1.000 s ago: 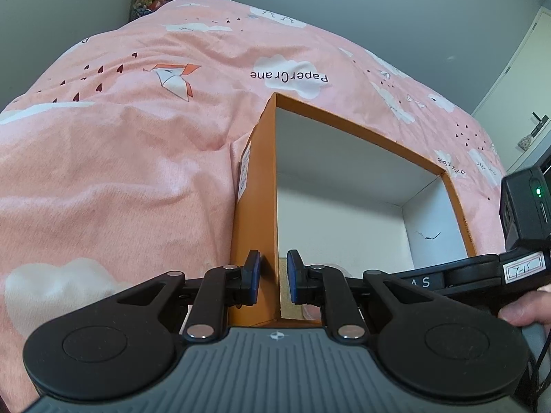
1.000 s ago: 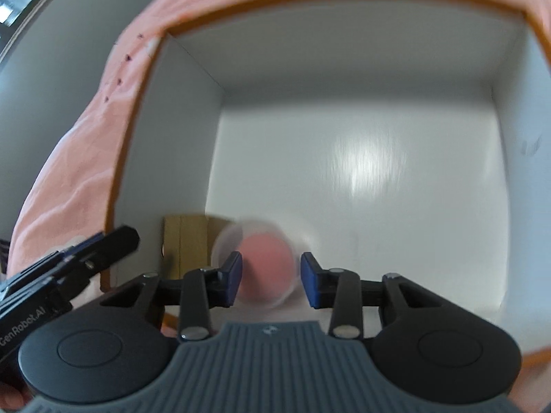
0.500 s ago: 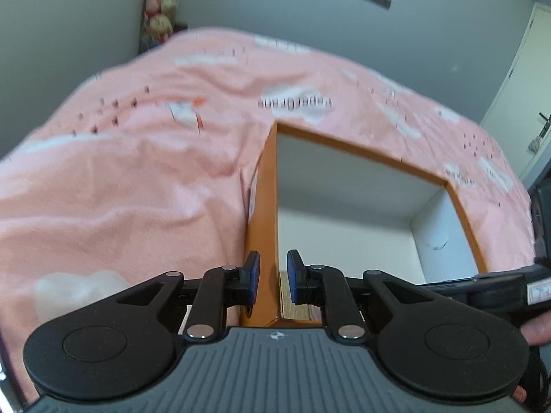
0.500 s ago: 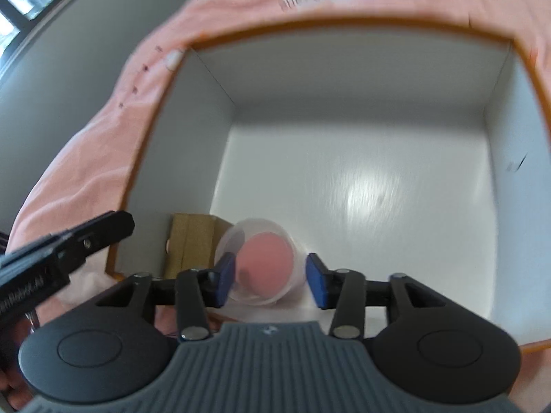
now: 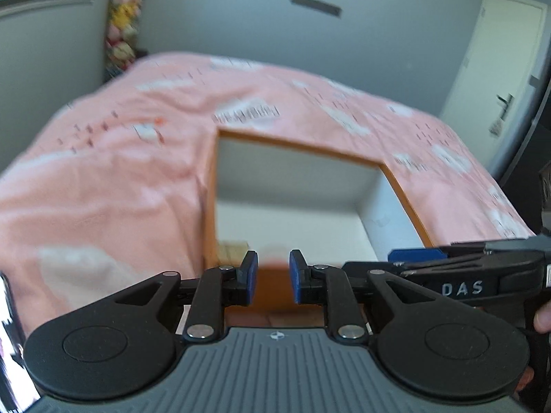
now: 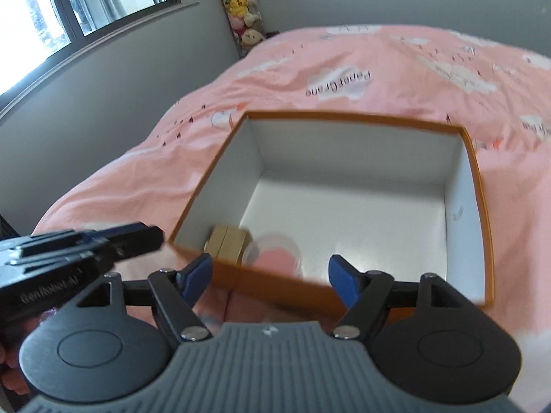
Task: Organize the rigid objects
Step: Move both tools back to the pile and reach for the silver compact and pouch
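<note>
An orange box (image 6: 477, 186) with a white inside lies open on the pink bedspread; it also shows in the left wrist view (image 5: 406, 192). In its near left corner lie a tan wooden block (image 6: 229, 242) and a clear round container with a pink bottom (image 6: 275, 253). My right gripper (image 6: 270, 278) is open and empty, above the box's near wall. My left gripper (image 5: 272, 273) is empty with its jaws a small gap apart, just before the box's near wall. The block (image 5: 232, 251) shows faintly past it.
The pink bedspread (image 6: 378, 69) with white clouds covers the bed around the box. Plush toys (image 6: 241, 10) hang in the far corner by a window (image 6: 69, 7). A white door (image 5: 499, 69) stands at the right.
My right gripper has opened wide, let go of the clear container in the box and pulled up and back. My left gripper has drawn back and shifted right, off the box's left wall.
</note>
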